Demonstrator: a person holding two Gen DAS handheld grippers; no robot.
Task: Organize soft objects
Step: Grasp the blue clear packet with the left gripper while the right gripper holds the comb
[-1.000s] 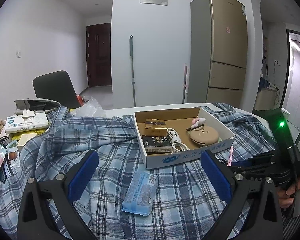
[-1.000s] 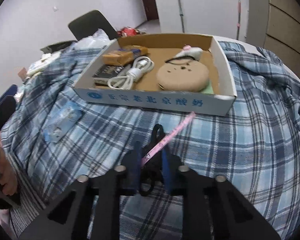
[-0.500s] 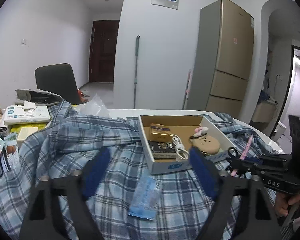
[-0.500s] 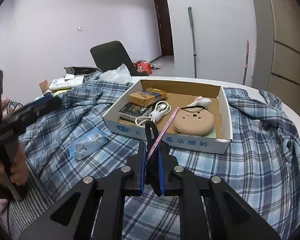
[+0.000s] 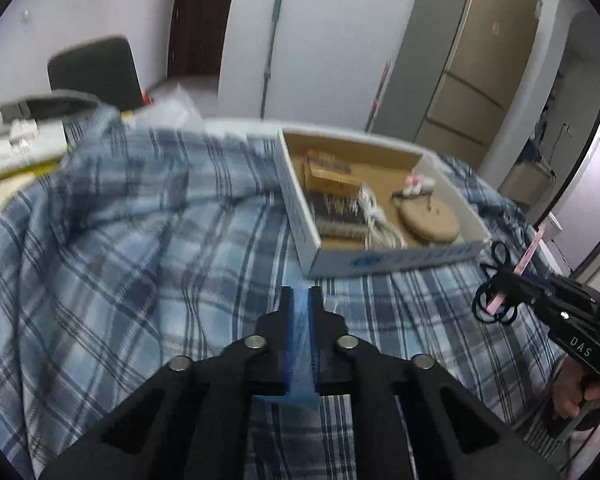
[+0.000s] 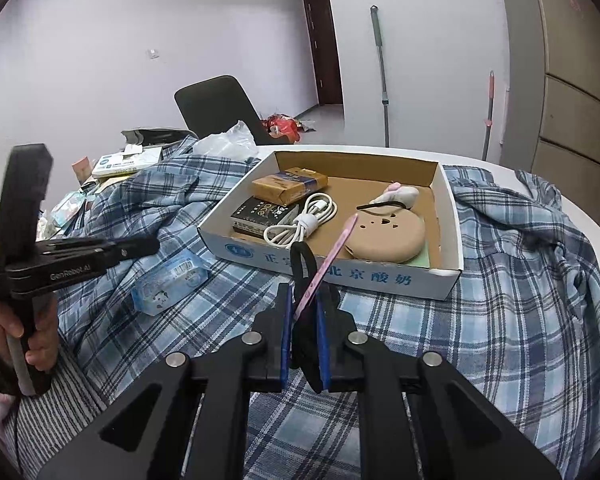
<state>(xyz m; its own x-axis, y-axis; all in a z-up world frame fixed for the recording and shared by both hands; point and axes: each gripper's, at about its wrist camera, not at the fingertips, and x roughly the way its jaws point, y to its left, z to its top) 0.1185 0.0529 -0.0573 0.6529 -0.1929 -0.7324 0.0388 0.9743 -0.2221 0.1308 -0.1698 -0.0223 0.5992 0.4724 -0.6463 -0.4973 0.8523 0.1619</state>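
Half a second ago spread wide, the left gripper [image 5: 299,304] now pinches the blue tissue pack [image 5: 300,344] at lower centre of its view. The right gripper [image 6: 303,312] stays clamped on black hair ties [image 6: 302,264] and a pink strip [image 6: 324,268], below the cardboard box [image 6: 340,276]. Both loads seem ready for boxing.

I get even, soft indoor light, no glare. Left wrist view is motion-blurred; right wrist view is sharp. Heavy fisheye bending w/ black corners.
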